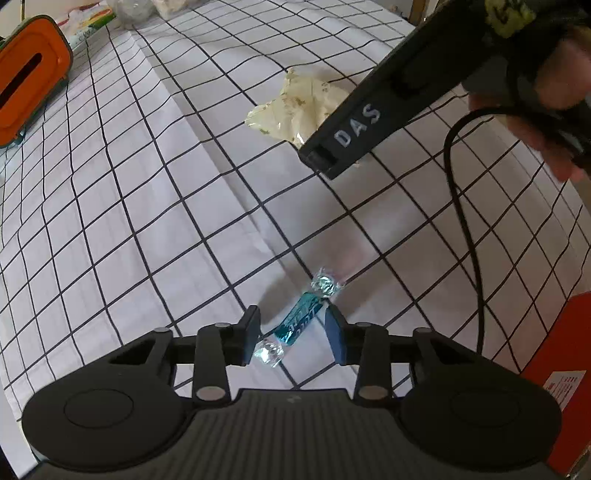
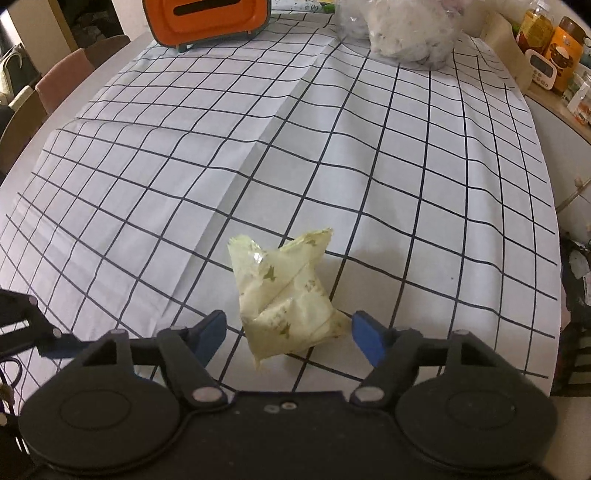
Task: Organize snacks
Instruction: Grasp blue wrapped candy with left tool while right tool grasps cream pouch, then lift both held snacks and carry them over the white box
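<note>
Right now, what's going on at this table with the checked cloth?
A person is sorting snacks with a handheld claw in each hand. The left claw is down over a blue wrapped candy lying on the tablecloth, jaws close on either side of it. The right claw straddles a pale yellow snack packet, jaws open with clear gaps. Neither snack is lifted yet. An orange box sits at the far end.
</note>
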`<move>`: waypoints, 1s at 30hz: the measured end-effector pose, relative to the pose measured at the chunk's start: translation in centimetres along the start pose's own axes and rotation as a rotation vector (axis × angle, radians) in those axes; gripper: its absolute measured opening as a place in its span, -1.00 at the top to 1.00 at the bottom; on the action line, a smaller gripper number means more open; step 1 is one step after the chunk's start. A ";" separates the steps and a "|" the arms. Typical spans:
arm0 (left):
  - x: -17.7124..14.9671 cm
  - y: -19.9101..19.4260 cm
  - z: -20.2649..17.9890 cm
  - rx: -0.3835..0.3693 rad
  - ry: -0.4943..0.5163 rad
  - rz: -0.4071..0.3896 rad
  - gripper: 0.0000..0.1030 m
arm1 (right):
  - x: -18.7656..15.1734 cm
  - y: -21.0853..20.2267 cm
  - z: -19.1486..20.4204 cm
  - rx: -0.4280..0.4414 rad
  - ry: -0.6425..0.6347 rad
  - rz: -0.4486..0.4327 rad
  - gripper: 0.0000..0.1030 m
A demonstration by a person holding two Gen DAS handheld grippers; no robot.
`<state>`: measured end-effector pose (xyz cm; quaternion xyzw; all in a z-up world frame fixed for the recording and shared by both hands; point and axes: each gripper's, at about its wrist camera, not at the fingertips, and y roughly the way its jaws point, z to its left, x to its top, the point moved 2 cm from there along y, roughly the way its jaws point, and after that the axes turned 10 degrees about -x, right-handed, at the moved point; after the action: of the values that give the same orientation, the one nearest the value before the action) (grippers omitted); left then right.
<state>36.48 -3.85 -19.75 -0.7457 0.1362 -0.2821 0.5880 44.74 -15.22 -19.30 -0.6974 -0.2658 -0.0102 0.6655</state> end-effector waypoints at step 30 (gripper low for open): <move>-0.6 -3.9 1.6 0.038 -0.211 -0.125 0.76 | -2.5 -6.3 -2.0 0.030 0.177 -0.157 0.53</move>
<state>36.39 -1.15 -16.41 -0.7670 0.0211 -0.2408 0.5944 40.86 -18.14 -14.17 -0.6608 -0.2597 -0.1199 0.6939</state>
